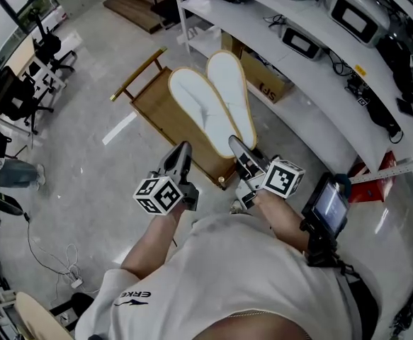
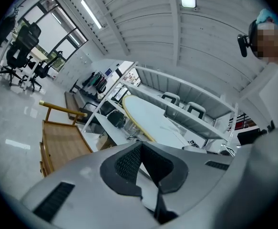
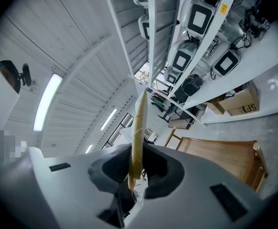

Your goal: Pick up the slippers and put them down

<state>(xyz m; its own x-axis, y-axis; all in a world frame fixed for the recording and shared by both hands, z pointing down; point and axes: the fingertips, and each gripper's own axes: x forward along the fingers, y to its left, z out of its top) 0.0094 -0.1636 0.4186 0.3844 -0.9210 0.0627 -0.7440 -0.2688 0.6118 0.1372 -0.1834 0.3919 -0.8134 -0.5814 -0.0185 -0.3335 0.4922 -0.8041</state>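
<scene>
Gripping the heel end of a white flat slipper with a tan rim (image 1: 194,108) (image 2: 154,122), the left hand-held gripper (image 1: 183,151) (image 2: 141,147) has its jaws clenched on it, dark pads pressed on either face. The right hand-held gripper (image 1: 236,147) (image 3: 136,168) does the same: its jaws pinch a second white tan-rimmed slipper (image 1: 232,91) (image 3: 138,123), which shows edge-on in the right gripper view, standing straight up out of the jaws. Both slippers are in the air, clear of the floor, and point away from the person. In the head view they sit side by side, pale faces towards the camera, long edges just touching. Beneath them is a low wooden rack with brass rails (image 1: 165,119) (image 2: 62,144) (image 3: 217,151) on the grey floor (image 1: 86,154). To the right runs a white shelf unit (image 1: 302,122) loaded with devices, and a brown cardboard box (image 1: 268,78) sits under it.
</scene>
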